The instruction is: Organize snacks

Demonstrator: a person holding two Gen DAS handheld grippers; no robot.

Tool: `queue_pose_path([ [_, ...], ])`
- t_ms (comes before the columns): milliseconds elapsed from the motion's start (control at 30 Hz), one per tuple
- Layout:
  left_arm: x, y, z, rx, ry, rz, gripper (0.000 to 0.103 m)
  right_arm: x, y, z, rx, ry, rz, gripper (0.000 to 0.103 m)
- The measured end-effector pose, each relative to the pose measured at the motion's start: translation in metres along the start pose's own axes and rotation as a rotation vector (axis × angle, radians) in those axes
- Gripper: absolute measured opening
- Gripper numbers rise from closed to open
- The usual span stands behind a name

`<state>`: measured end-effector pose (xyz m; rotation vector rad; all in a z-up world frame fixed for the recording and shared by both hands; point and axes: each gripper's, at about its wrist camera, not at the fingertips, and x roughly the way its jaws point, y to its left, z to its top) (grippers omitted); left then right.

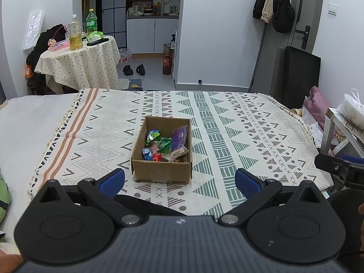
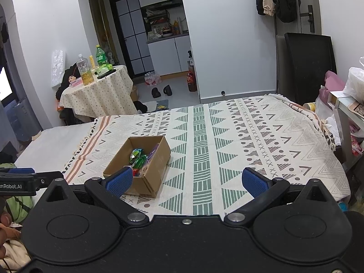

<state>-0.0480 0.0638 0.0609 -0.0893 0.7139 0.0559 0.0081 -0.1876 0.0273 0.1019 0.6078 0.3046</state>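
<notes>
Near the blanket's (image 1: 227,118) front edge, the box (image 1: 162,169) of snacks (image 1: 163,145) is sitting ahead of both grippers (image 1: 179,180) (image 2: 186,180), their jaws gaping apart and holding nothing.

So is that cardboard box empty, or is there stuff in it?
Not empty. The open-topped cardboard box holds a small heap of wrapped snacks, including a purple packet leaning against one wall.

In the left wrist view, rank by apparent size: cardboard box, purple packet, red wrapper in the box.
1. cardboard box
2. purple packet, leaning against the box's right wall
3. red wrapper, small, near the front wall

All sit close together, so nearness hardly skews this.
</notes>
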Motion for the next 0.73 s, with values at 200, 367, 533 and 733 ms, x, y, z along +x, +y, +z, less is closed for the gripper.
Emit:
queue_pose_path([
  [200,0.0001,-0.0004,-0.0006,0.004,0.006,0.0,0.103,-0.0005,-0.0008,-0.0014,0.006,-0.001,0.0,0.103],
  [367,0.0003,-0.0006,-0.0007,0.004,0.007,0.001,0.103,0.0001,-0.0006,-0.0023,0.006,0.001,0.003,0.103],
  [533,0.0021,-0.0029,-0.0006,0.011,0.015,0.0,0.103,0.0032,-0.0035,-0.0027,0.011,0.008,0.003,0.103],
  [733,0.0033,-0.0036,-0.0011,0.014,0.02,-0.005,0.103,0.0052,-0.005,-0.0034,0.015,0.014,0.003,0.103],
])
